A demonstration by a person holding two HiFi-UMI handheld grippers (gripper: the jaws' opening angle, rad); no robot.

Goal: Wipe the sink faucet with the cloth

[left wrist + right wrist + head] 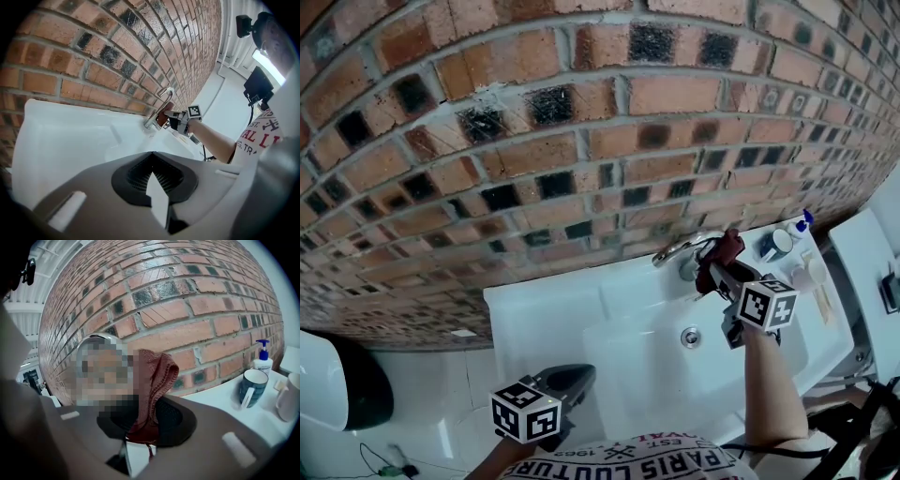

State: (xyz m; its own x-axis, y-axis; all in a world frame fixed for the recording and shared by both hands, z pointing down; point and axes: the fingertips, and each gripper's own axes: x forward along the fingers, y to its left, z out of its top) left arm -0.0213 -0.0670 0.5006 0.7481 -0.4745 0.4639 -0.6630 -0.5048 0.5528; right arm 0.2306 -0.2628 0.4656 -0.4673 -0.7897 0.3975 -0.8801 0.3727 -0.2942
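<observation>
So your right tongs [715, 270] are pinching the cloth [154, 380], and the right gripper view shows it well: a fold of it is caught down between the pads and the rest sticks up past the tips. That makes sense to me, since the loose bunch out front is what meets the metal, not the hard jaws. From the head view the cloth sits right up against the faucet [678, 251] at the back of the sink [581, 309], beside the base and spout, so I'd say you're in the middle of the wiping itself. I can't tell exactly which part of the spout it's pressing on.

Your left tongs [567, 380] are pressed together with nothing in them, hanging low by your body and well apart from the faucet. Looks like they're just parked out of the way, since wiping only needs one hand.

The cloth is a reddish-brown knitted thing with a ribbed texture, soft and floppy, bunched up not flat. It should wrap round a curved spout fine. The faucet itself is a shiny chrome arch against the brick wall [534, 112].

There's a mug [253, 385] and a soap bottle [262, 357] on the ledge to the right, so watch your elbow on wide strokes
</observation>
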